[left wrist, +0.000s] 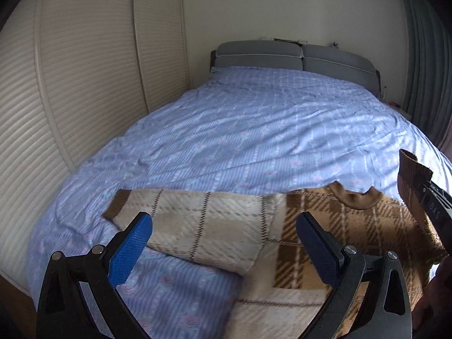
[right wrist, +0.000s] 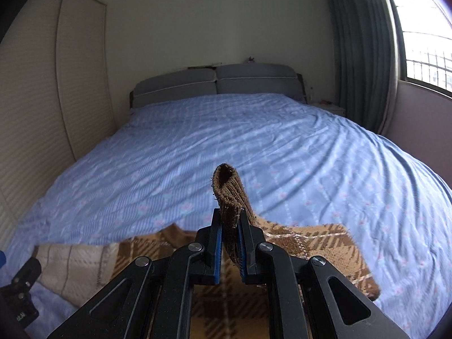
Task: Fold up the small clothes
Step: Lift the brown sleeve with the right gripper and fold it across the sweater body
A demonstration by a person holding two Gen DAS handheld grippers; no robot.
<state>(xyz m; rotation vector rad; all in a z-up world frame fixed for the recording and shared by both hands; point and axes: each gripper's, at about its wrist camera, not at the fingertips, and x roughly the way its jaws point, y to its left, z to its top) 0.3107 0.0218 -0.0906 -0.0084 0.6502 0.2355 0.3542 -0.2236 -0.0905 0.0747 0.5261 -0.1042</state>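
Observation:
A brown and cream plaid knitted sweater [left wrist: 353,226] lies on the blue bed cover at the near edge, collar [left wrist: 353,197] away from me. Its cream left sleeve [left wrist: 203,226] lies spread to the left. My left gripper [left wrist: 223,243] is open and empty, hovering above that sleeve and the sweater's body. My right gripper [right wrist: 229,226] is shut on the brown ribbed cuff [right wrist: 228,192] of the right sleeve and holds it lifted above the sweater [right wrist: 325,243]. That gripper and cuff [left wrist: 412,175] also show at the right edge of the left wrist view.
The bed [left wrist: 254,130] with a blue patterned cover fills both views, grey headboard [left wrist: 282,56] at the far end. Cream slatted wardrobe doors [left wrist: 70,84] stand along the left. A green curtain [right wrist: 361,50] and a window [right wrist: 423,34] are on the right.

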